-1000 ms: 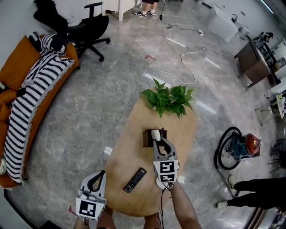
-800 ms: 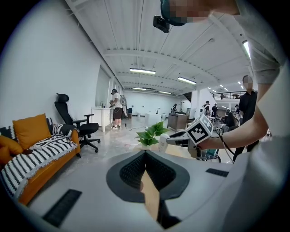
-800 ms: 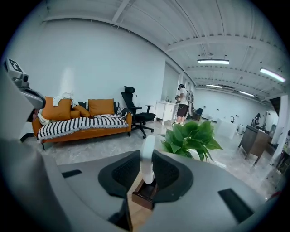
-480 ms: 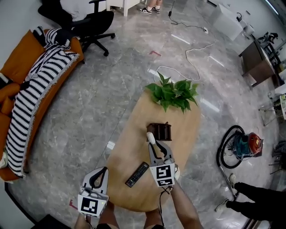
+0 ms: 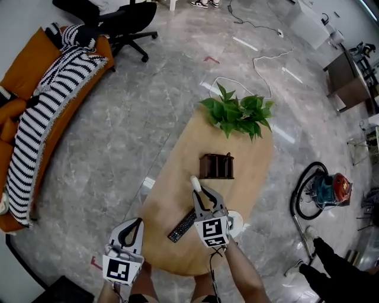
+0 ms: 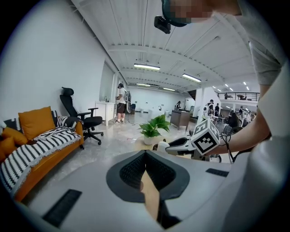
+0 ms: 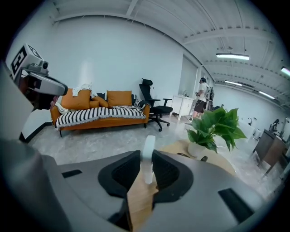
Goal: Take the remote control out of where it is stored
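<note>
A slim white remote control point(image 5: 194, 180) is pinched between the jaws of my right gripper point(image 5: 199, 192) and sticks out beyond the tips. It hangs over the wooden table point(image 5: 172, 189), on the near side of the dark brown storage box point(image 5: 216, 166) and apart from it. The right gripper view shows the white remote point(image 7: 147, 156) upright between the black pads of my right gripper point(image 7: 147, 164). A black remote point(image 5: 180, 226) lies flat on the table just left of that gripper. My left gripper point(image 5: 138, 222) hovers at the table's near left edge with its jaws together and nothing in them.
A potted green plant point(image 5: 238, 115) stands at the table's far end. A white round object point(image 5: 235, 222) lies under my right hand. An orange sofa point(image 5: 23, 112) with a striped blanket is left, an office chair point(image 5: 121, 18) behind it, and a vacuum cleaner point(image 5: 323, 192) right.
My right gripper has drawn the white remote back from the storage box toward the table's near end and lower. The left gripper has barely shifted.
</note>
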